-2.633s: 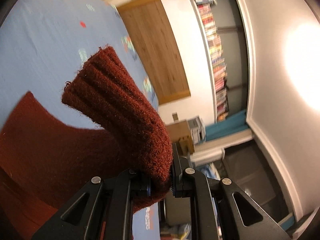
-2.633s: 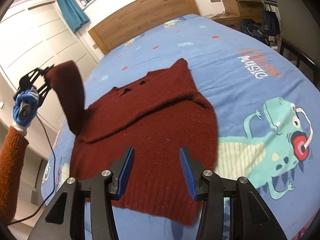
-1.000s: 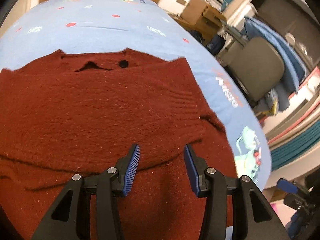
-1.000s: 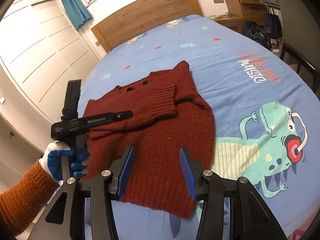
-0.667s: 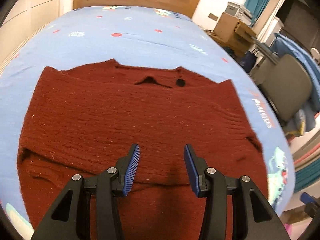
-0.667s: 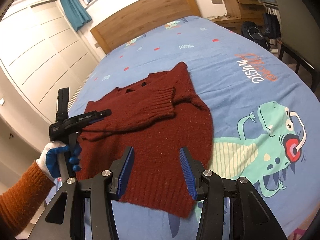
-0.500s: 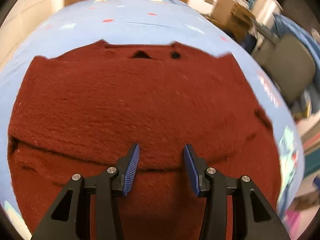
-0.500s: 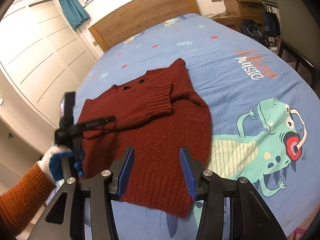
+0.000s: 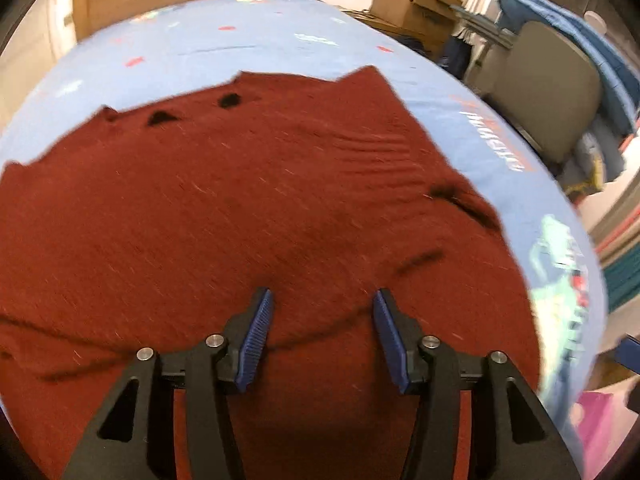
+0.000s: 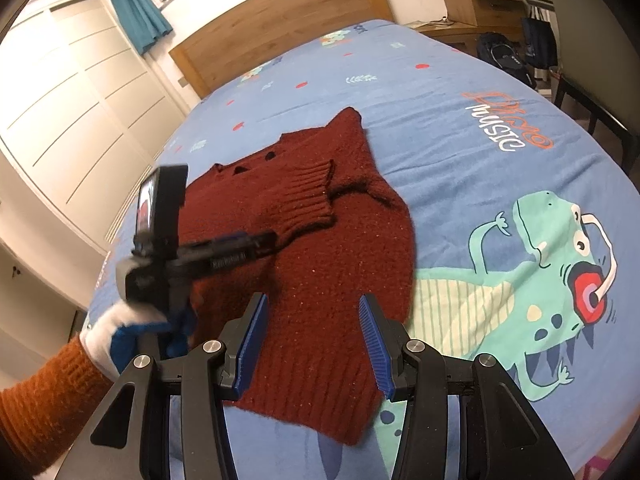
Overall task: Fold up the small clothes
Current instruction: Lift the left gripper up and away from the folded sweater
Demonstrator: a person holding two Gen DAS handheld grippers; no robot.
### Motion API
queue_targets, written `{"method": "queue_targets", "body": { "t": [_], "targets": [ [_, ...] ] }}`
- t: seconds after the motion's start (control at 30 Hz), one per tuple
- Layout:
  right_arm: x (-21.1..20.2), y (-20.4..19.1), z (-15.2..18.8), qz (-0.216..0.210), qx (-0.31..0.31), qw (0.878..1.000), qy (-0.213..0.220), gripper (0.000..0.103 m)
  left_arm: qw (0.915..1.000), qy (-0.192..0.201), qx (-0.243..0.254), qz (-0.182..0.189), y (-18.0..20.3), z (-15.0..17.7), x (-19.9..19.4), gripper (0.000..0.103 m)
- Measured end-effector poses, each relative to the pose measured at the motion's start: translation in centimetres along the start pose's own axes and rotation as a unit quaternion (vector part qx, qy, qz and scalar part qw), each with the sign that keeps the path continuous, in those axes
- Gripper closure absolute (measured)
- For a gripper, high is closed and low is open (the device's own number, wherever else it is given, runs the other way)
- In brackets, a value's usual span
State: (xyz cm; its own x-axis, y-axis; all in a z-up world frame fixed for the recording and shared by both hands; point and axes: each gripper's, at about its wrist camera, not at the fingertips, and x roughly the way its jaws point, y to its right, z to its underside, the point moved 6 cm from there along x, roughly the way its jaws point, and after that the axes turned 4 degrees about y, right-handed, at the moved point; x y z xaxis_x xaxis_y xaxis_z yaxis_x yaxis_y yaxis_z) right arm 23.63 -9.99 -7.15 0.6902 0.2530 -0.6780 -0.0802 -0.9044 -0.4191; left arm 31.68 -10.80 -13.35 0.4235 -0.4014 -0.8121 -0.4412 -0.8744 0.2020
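The red sweater [image 10: 320, 264] lies flat on the blue bedspread [image 10: 460, 132], collar toward the wooden headboard [image 10: 280, 28] at 12 o'clock and ribbed hem at 6 o'clock, close to the bed's near edge. One sleeve is folded across the chest, its ribbed cuff [image 10: 308, 196] ending near the middle of the garment. Bare bedspread extends from the sweater's 3 o'clock edge over the dinosaur print [image 10: 540, 280]; only a narrow strip of cover shows at 9 o'clock, with white wardrobe doors [image 10: 80, 120] beyond. The left gripper [image 10: 256, 246], held in a gloved hand [image 10: 132, 328], reaches in from 9 o'clock over the folded sleeve, fingers spread and holding nothing. The right gripper [image 10: 310, 332] hovers over the hem at 6 o'clock, fingers spread and holding nothing.
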Motion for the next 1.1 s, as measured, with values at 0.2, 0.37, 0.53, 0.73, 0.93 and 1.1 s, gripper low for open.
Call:
{"method": "queue_targets", "body": {
  "t": [0.2,0.37,0.53,0.73,0.93,1.1],
  "targets": [
    [-1.4,-0.3,-0.3,0.003,-0.004,1.0,0.01,0.054,0.9996,0.011,0.026,0.002,0.6,-0.1,-3.8,0.056],
    [-3.5,-1.3,-0.4,0.002,-0.014,1.0,0.024,0.054,0.9991,0.029,0.028,-0.012,-0.3,0.7,-8.3,0.056],
    [-6.4,-2.2,-0.2,0.002,-0.024,0.999,0.042,0.054,0.9982,0.047,0.018,-0.034,-1.9,2.8,-14.0,0.056],
    [-9.6,-3.4,0.8,-0.001,-0.039,0.998,0.057,0.054,0.9939,0.075,-0.006,-0.08,-4.3,5.8,-20.7,0.054],
    [-12.3,-4.7,2.3,0.002,-0.048,0.996,0.072,0.043,0.9864,0.109,-0.039,-0.117,-5.7,9.2,-26.5,0.054],
    [-13.8,-5.7,3.9,0.002,-0.059,0.996,0.071,0.036,0.977,0.131,-0.059,-0.157,-6.1,12.8,-30.6,0.051]
  ]
}}
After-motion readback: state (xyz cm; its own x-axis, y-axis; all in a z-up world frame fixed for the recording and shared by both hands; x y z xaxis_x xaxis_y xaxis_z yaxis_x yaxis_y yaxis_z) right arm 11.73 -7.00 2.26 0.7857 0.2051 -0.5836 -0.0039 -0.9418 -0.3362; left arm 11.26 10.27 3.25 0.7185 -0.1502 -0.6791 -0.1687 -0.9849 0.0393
